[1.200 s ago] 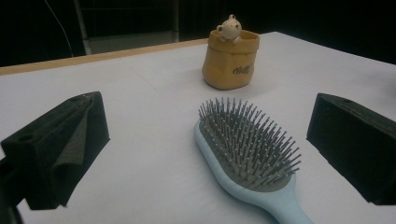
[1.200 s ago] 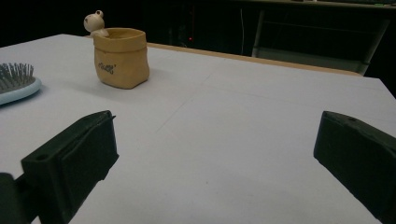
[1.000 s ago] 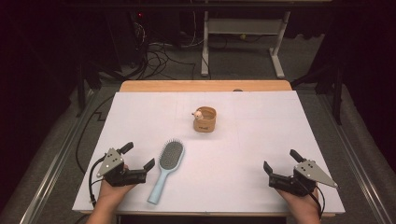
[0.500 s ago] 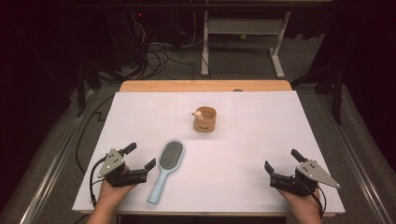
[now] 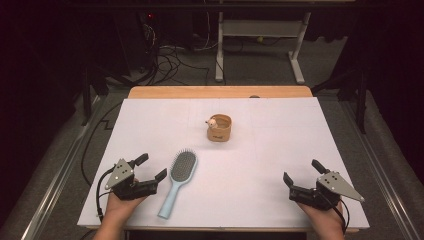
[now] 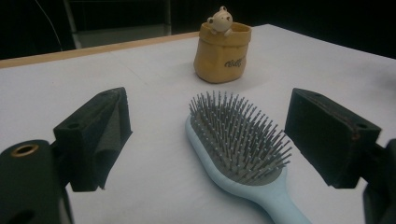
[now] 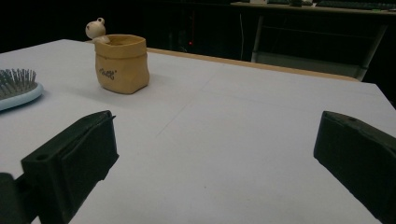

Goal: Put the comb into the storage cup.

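A light blue hairbrush with grey bristles lies on the white table, its handle toward the front edge. Just left of it my left gripper rests open on the table. In the left gripper view the brush head lies ahead between the two spread jaws, untouched. A small tan pot with a little bear figure on its rim stands mid-table, also seen as the pot and the pot. My right gripper sits open at the front right with nothing between its fingers.
The table's wooden far edge borders a dark floor with cables and a metal stand. Bare white surface stretches between the brush and the right gripper.
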Tool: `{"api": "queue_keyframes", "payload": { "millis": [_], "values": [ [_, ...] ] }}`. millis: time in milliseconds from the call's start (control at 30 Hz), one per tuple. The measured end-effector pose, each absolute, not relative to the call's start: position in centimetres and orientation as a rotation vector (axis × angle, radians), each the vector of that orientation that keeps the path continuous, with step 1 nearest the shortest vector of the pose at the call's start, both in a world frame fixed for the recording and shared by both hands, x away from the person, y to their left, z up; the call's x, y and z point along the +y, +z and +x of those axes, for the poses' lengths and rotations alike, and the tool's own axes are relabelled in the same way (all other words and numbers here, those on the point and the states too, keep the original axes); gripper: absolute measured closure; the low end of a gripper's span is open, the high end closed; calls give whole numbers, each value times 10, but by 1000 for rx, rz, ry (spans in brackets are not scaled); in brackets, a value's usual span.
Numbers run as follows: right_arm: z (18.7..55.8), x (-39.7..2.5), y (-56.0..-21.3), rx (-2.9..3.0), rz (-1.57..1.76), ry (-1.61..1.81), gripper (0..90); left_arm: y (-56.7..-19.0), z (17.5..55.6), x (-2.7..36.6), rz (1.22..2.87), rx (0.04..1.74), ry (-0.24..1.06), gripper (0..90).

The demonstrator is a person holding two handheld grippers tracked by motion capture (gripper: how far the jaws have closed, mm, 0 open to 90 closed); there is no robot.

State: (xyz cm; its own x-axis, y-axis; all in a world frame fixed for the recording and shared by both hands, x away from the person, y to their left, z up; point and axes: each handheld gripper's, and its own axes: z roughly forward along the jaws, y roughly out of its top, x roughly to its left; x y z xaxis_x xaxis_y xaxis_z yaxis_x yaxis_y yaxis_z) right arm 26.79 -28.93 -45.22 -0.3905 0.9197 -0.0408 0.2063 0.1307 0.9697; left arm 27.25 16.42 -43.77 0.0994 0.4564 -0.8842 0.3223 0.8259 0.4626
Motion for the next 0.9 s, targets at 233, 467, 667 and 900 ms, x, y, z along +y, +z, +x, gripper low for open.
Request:
{"api": "queue_keyframes", "payload": {
  "millis": [233, 467, 667, 900],
  "values": [
    [268, -289, -452, 1715, 1097, 1306, 2, -438, 271, 164, 668, 1494, 106, 231],
    [268, -290, -452, 1714, 1099, 1310, 3, -438, 269, 163, 683, 1497, 86, 332],
    [268, -290, -452, 1712, 1102, 1312, 2, -436, 267, 164, 690, 1484, 91, 461],
    [268, -290, -451, 1709, 1105, 1312, 3, -433, 265, 164, 678, 1469, 131, 633]
  ]
}}
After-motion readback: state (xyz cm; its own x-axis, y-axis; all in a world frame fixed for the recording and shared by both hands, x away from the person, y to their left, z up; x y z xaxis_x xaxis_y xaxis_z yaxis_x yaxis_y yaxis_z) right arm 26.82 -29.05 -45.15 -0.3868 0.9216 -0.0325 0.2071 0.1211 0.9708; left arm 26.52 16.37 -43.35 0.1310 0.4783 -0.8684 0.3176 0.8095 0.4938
